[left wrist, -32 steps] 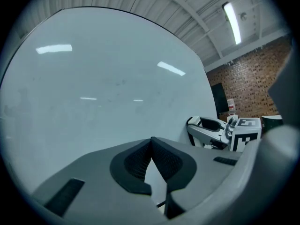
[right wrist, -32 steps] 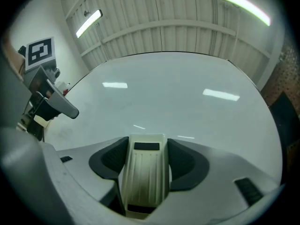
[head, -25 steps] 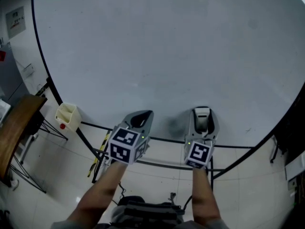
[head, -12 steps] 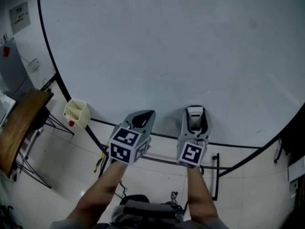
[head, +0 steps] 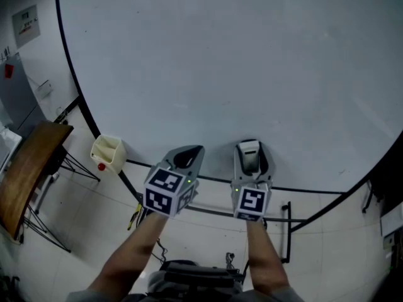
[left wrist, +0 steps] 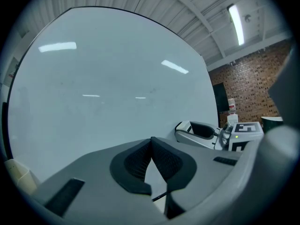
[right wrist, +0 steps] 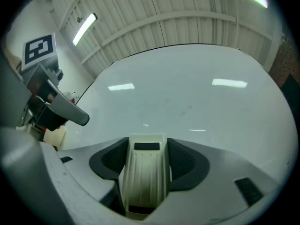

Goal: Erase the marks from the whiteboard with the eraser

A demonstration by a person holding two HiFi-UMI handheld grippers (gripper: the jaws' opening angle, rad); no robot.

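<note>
Right gripper view: my right gripper point(right wrist: 146, 149) has its jaws closed part-way onto a cream eraser point(right wrist: 144, 177), one pad on each side of it, with the eraser pointing at the whiteboard point(right wrist: 197, 102). Left gripper view: left gripper point(left wrist: 151, 143) jaws meet at the tips with nothing between them. Head view puts both grippers side by side at the whiteboard's lower edge; I can't tell if the eraser touches it. Only the left gripper view shows a brick wall point(left wrist: 248, 90). Only the head view shows a cream holder point(head: 108, 153) at the frame, a wooden table point(head: 28, 168) and the tiled floor point(head: 82, 231). A light strip point(right wrist: 85, 22) hangs from the ribbed ceiling.
</note>
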